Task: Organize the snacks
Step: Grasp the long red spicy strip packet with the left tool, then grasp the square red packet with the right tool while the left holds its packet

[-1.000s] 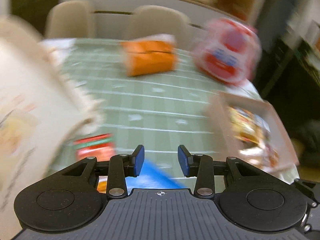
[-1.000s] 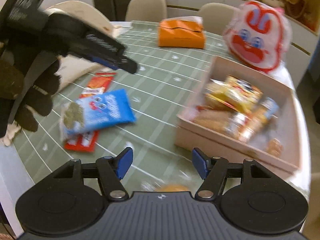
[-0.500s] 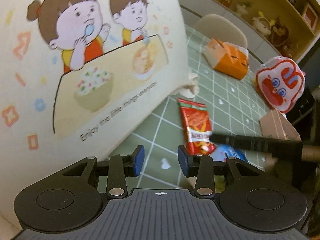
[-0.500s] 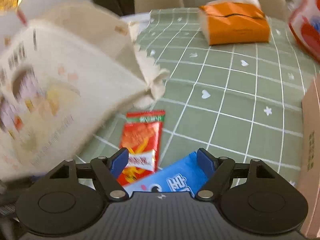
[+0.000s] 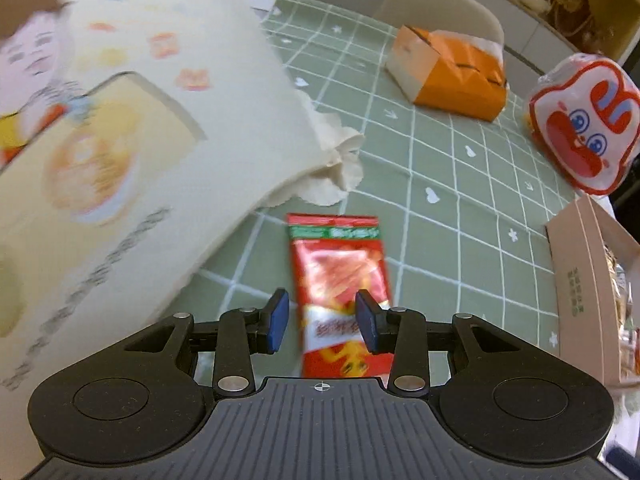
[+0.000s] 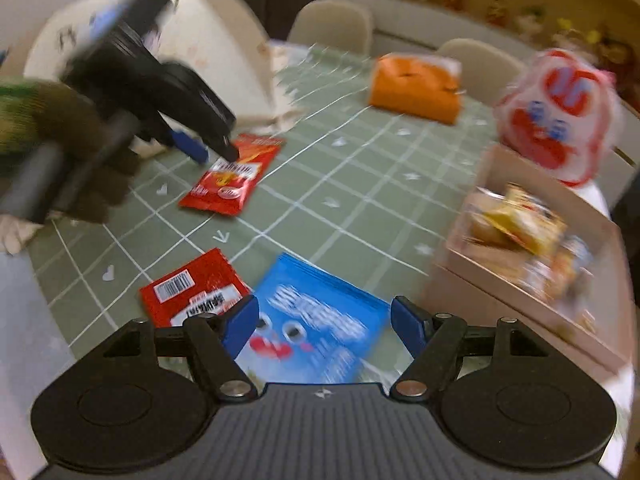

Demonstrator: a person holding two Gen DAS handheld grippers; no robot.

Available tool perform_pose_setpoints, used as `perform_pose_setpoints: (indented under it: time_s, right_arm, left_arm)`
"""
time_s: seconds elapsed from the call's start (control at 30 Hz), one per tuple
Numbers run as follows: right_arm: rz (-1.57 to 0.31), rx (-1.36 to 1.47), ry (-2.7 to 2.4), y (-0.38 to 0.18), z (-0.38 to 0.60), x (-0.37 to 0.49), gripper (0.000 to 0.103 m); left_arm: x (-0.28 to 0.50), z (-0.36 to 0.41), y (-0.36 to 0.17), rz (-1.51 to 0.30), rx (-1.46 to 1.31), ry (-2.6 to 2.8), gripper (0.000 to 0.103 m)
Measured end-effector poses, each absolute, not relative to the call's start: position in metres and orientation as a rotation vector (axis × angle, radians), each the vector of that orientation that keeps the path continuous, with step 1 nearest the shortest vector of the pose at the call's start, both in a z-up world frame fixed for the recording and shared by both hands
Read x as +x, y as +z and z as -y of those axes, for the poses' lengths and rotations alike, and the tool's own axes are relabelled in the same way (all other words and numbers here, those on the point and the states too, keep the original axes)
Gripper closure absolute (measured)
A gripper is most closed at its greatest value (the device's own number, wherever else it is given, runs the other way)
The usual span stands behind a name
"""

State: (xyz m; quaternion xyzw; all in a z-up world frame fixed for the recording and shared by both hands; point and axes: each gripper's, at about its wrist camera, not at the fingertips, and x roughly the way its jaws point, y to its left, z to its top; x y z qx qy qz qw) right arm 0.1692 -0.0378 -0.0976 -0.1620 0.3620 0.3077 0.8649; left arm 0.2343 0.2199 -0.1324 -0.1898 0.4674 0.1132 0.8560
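While we held both tongs over the bench, the scene read like this:
Left tongs (image 5: 320, 322): spread, straddling the near end of the red snack packet (image 5: 340, 280), pads on either side; we couldn't tell if they touched it.
Left tongs, other view: tips (image 6: 216, 150) sat at the far end of that same red packet (image 6: 232, 176), held by a gloved hand (image 6: 76, 148).
Right tongs (image 6: 324, 326): spread wide, nothing pinched, hovering over the blue snack packet (image 6: 312, 320).
Second red packet (image 6: 192, 294): lay flat with its barcode up, just left of the blue one, touching or slightly overlapping it.
Cardboard box (image 6: 532, 276): sat on the right of the bench, snacks already inside, too blurred to name.
Big cream bag (image 5: 120, 140): cartoon print, lay on the left, just beside the red packet.
Orange tissue box (image 5: 452, 70): far side of the bench.
Red-and-white cartoon bag (image 5: 584, 124): stood behind the cardboard box.
Bench (image 5: 460, 208): green grid-pattern cloth.
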Motion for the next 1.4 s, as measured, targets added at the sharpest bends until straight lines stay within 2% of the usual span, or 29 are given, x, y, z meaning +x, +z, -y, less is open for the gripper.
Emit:
perform_pose_setpoints:
  time_s: [0.1,0.23,0.37,0.5,0.67,0.93,1.07,1.27,1.4]
  right_arm:
    - [-0.753,-0.3,0.6,-0.089,0.068,0.155,0.029]
    - [-0.735,-0.308,0.575,-0.089,0.092,0.133,0.029]
    - [-0.694,-0.394,0.552,-0.097,0.094,0.114,0.029]
    - [-0.681,-0.418,0.543,-0.103,0.094,0.105,0.029]
    - [-0.708,-0.362,0.576,-0.106,0.094,0.112,0.028]
    - [-0.748,-0.289,0.721,-0.103,0.058,0.122,0.028]
    - [-0.723,-0.409,0.825,-0.109,0.018,0.121,0.028]
    - [-0.922,-0.293,0.942,-0.123,-0.016,0.141,0.028]
    - [-0.898,-0.372,0.86,-0.128,-0.029,0.137,0.028]
  left_arm:
    - [0.249,-0.199,-0.132,-1.005,-0.3,0.213,0.055]
    - [0.257,-0.167,-0.136,-1.035,-0.11,0.147,0.038]
    - [0.249,-0.148,-0.138,-1.042,-0.022,0.051,0.033]
    - [0.233,-0.143,-0.136,-1.056,0.013,-0.005,0.033]
    - [0.198,-0.155,-0.132,-1.059,0.005,-0.006,0.045]
    - [0.102,-0.187,-0.123,-1.074,-0.224,0.068,0.047]
    - [0.058,-0.2,-0.119,-1.083,-0.294,0.108,0.047]
    - [0.04,-0.221,-0.12,-1.052,-0.384,0.145,0.045]
    - [0.043,-0.222,-0.121,-1.031,-0.378,0.144,0.045]
